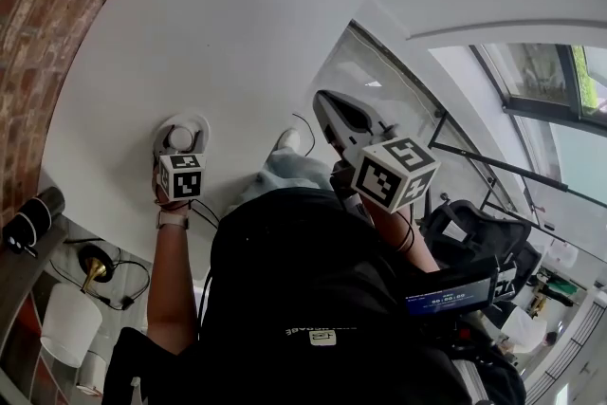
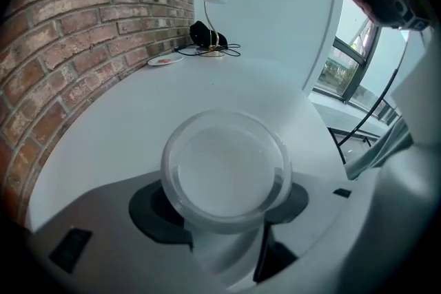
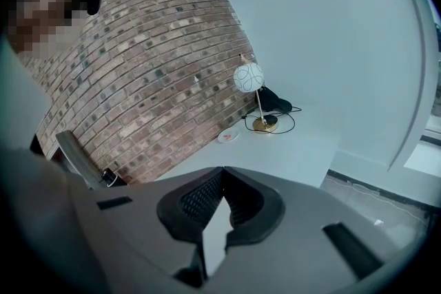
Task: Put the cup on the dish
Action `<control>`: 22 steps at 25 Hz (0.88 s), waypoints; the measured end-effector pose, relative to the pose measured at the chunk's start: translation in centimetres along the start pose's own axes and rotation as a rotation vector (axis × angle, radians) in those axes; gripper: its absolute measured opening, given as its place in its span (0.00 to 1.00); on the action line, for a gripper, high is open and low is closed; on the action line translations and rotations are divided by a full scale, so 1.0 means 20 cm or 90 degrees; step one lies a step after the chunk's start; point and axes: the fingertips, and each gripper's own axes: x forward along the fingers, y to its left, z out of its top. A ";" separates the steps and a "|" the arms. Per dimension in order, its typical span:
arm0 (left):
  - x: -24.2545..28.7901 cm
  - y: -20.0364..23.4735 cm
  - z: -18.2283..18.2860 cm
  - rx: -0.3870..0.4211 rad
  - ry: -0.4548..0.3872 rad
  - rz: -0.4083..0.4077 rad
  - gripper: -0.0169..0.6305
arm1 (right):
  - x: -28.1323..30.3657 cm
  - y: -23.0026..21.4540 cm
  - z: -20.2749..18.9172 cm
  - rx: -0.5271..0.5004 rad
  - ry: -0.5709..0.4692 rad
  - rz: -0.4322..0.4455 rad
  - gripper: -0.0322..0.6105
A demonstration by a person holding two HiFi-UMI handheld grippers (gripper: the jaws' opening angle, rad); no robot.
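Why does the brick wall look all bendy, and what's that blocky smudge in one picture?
Head view: the wide lens bends the brick wall into a curve. Left gripper view: the same bending, and the clear cup, so near the camera, looks soft and milky. Right gripper view: the blocky patch at top left was added afterwards to hide a face; the corners go dark.

Clear glossy cup; rough brick wall
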 end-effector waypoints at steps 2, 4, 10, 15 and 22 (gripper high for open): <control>0.00 0.00 0.00 -0.001 -0.004 -0.002 0.44 | 0.00 0.00 0.00 0.000 0.000 0.002 0.05; 0.01 0.00 0.01 -0.004 -0.012 -0.005 0.44 | 0.00 0.00 -0.01 0.000 0.000 0.002 0.05; 0.01 -0.02 0.02 0.004 -0.003 -0.007 0.44 | -0.02 -0.02 -0.02 0.006 -0.004 0.002 0.05; -0.02 -0.02 0.04 0.010 0.003 -0.024 0.44 | -0.03 -0.01 -0.02 0.010 -0.010 0.008 0.05; -0.13 -0.01 0.14 0.003 -0.041 -0.001 0.44 | -0.04 0.02 -0.02 0.008 -0.018 0.030 0.05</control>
